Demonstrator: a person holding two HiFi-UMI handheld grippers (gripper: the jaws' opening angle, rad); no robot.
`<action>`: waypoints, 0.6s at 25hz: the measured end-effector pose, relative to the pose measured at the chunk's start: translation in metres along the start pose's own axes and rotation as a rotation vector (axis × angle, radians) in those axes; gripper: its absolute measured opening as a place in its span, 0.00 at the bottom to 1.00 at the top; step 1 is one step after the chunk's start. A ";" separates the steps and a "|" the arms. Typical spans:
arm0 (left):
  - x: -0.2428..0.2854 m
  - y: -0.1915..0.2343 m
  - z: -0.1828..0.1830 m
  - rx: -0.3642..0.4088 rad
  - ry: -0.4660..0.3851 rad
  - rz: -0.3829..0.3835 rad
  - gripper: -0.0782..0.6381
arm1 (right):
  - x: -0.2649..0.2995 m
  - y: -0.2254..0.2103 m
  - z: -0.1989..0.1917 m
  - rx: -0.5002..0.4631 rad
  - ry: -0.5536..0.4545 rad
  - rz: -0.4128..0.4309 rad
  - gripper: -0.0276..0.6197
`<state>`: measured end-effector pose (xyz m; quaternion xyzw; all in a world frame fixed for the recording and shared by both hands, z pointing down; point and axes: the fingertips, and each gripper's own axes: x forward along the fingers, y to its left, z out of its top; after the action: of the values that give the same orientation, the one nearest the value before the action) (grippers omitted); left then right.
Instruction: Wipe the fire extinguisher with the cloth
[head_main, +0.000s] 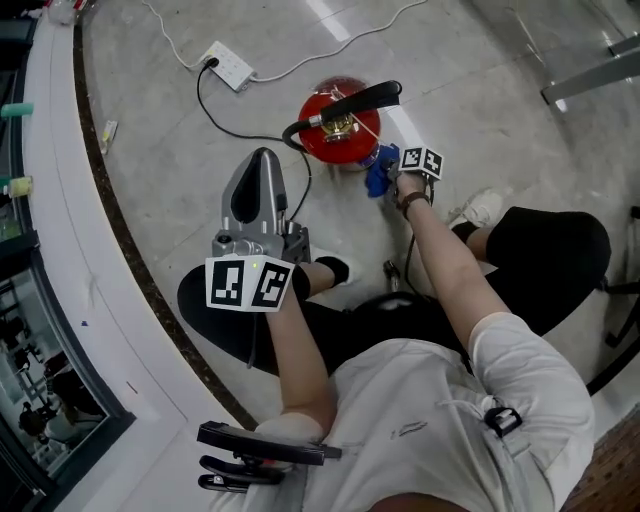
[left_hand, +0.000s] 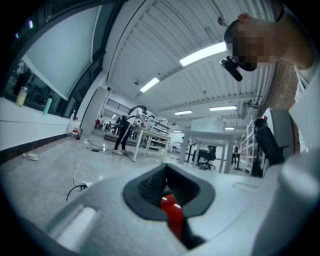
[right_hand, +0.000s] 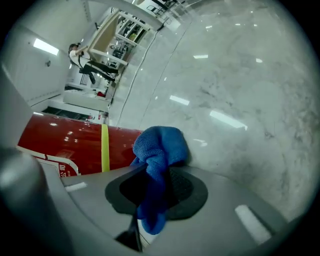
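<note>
Blue cloth (right_hand: 161, 147) sits pinched in my right gripper (head_main: 388, 180), just beside the upright red fire extinguisher (head_main: 335, 135) at its 10 o'clock, so this arm is nearer, while my left gripper (head_main: 264, 165) hangs closed and empty at the cylinder's 8 o'clock.

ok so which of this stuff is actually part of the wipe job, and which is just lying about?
Job:
- extinguisher
- cloth, clamped in the right gripper

Lying about:
- power strip on the floor
- bottles on the ledge
- left gripper, raised, off the extinguisher, holding nothing
</note>
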<state>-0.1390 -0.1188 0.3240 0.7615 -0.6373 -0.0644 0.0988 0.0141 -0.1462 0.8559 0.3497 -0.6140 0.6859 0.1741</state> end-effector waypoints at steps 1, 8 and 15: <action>-0.001 0.002 0.003 0.003 -0.006 0.004 0.11 | -0.004 0.003 -0.001 0.000 0.011 0.008 0.16; -0.003 0.005 0.031 0.009 -0.065 0.002 0.11 | -0.151 0.144 0.049 0.021 -0.147 0.481 0.16; -0.001 -0.008 0.037 0.014 -0.081 -0.026 0.11 | -0.254 0.305 0.054 -0.117 -0.059 0.893 0.17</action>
<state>-0.1399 -0.1190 0.2858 0.7673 -0.6311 -0.0920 0.0667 0.0014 -0.2067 0.4606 0.0593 -0.7472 0.6475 -0.1373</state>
